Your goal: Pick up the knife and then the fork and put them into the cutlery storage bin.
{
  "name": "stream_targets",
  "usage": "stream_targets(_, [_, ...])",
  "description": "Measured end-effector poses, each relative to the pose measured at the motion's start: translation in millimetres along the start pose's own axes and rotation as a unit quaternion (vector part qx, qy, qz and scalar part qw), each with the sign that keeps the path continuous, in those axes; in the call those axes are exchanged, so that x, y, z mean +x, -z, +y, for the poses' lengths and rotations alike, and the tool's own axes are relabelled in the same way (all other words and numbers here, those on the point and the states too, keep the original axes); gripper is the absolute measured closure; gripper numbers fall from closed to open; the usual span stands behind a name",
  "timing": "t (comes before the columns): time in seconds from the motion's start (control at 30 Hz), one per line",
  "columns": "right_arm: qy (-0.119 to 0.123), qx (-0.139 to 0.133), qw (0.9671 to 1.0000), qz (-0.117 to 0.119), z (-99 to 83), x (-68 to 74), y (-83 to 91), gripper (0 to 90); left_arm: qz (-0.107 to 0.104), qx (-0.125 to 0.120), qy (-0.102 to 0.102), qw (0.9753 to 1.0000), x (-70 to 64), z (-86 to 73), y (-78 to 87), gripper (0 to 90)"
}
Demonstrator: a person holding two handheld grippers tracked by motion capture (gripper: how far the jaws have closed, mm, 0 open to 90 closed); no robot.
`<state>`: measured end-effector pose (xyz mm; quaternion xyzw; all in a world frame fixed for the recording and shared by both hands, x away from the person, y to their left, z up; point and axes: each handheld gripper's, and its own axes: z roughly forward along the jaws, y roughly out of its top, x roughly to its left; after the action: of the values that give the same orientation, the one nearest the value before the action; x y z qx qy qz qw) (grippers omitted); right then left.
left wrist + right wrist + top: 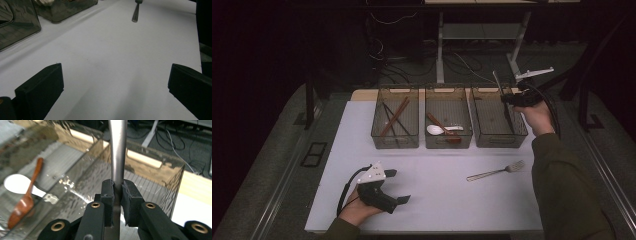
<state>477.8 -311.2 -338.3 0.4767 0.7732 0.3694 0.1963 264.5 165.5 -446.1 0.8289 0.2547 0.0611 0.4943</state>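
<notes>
A metal utensil is being gripped by the right gripper, whose two black jaws are being pressed tight against its flat silver handle. In the high view, this right gripper is being held above the rightmost of three clear bins, with the utensil standing close to upright, its lower part reaching down into that bin and its top rising above the rim. Which kind of utensil it is cannot be told, since its working end is being hidden.

The left gripper is being rested low over the white table near the front left corner, in the person's left hand. Its jaws are being kept wide apart with nothing between them, as the left gripper view is showing bare tabletop between the two black pads.

A fork is lying flat on the table in front of the right bin, well apart from both grippers; its handle end is being seen at the top of the left gripper view. The middle bin is holding a white spoon and a brown wooden spoon, touching each other. The left bin is holding chopsticks, both brown and dark, crossed over one another.
</notes>
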Motion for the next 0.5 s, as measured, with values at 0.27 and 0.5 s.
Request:
stream_targets(0.27, [0.008, 0.060, 0.9981, -0.013, -8.5, -2.5, -24.2, 79.4, -0.001, -0.002, -0.001, 1.0000, -0.5, 0.2, -0.2, 0.0])
stream_targets(0.5, [0.008, 0.095, 0.9952, -0.021, -14.6, -3.0, -40.5, 78.9, -0.004, 0.000, -0.004, 1.0000, -2.2, 0.4, -1.5, 0.0])
